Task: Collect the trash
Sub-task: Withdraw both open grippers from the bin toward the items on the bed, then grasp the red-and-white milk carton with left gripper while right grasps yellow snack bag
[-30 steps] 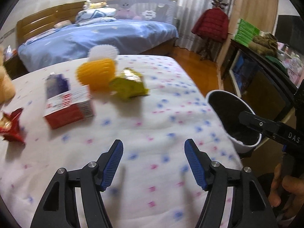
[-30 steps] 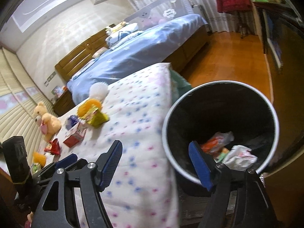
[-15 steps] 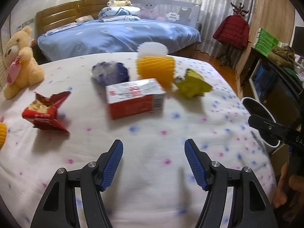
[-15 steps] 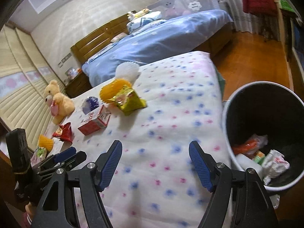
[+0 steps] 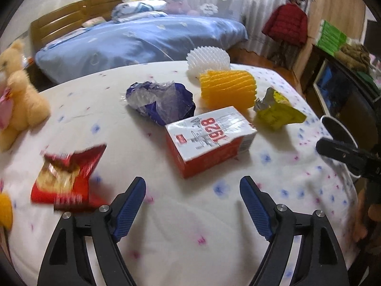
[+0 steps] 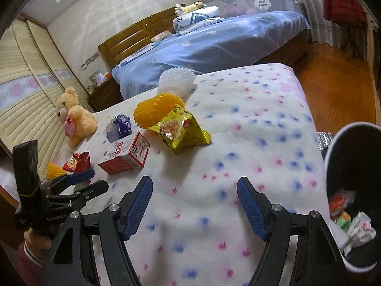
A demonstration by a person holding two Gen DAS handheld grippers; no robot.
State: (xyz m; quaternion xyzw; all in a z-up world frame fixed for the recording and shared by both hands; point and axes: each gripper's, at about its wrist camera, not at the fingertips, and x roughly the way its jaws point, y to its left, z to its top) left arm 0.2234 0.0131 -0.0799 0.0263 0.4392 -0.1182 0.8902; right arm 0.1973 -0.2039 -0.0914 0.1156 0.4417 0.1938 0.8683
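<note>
Trash lies on a dotted white bedspread [image 5: 190, 226]. A red and white carton [image 5: 209, 140] lies just ahead of my open, empty left gripper [image 5: 193, 197]. A red snack bag [image 5: 66, 178] is at its left, a crumpled blue wrapper [image 5: 162, 100] and a yellow snack bag [image 5: 278, 112] lie farther off. My right gripper [image 6: 195, 197] is open and empty over the bedspread [image 6: 250, 128], with the yellow bag [image 6: 183, 128] and carton [image 6: 126, 155] ahead to the left. The black bin [image 6: 354, 190] with trash inside stands at the right.
An orange foam net [image 5: 228, 88] and a white foam net [image 5: 209, 59] lie behind the carton. A teddy bear [image 5: 16, 95] sits at the left edge. A blue bed [image 5: 142, 38] stands behind, and a dark cabinet [image 5: 345, 95] stands at the right.
Both grippers have swung left, away from the bin and over the bedspread. The carton and red snack bag are now closer to my left gripper. Both stay open.
</note>
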